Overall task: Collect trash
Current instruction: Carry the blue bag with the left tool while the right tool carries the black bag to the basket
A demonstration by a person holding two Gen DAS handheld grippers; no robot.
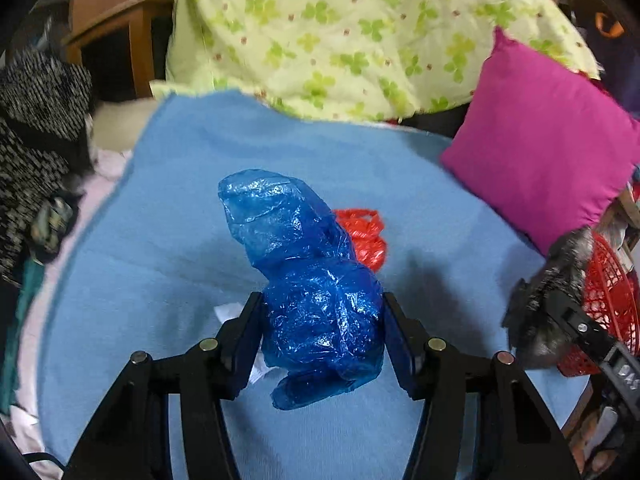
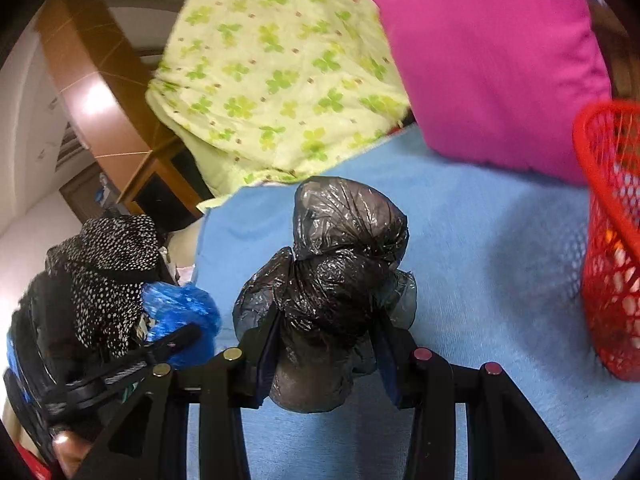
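On the blue blanket (image 1: 192,200) covering the bed, in front of the clover-print quilt (image 1: 340,32) and magenta pillow (image 1: 536,152), collection looks roughly mid-way: both grippers carry a piece of trash, neither yet dropped into the red mesh basket (image 2: 608,240) at the right edge. The left gripper (image 1: 324,320) is clamped on a crumpled blue plastic bag (image 1: 312,280), which sits between its fingers and juts forward; the right gripper (image 2: 326,320) likewise squeezes a knotted black plastic bag (image 2: 336,264), near the basket. Left to gather: a red plastic bag (image 1: 364,236) just behind the blue one, and a white paper scrap (image 1: 228,312) beside the left finger.
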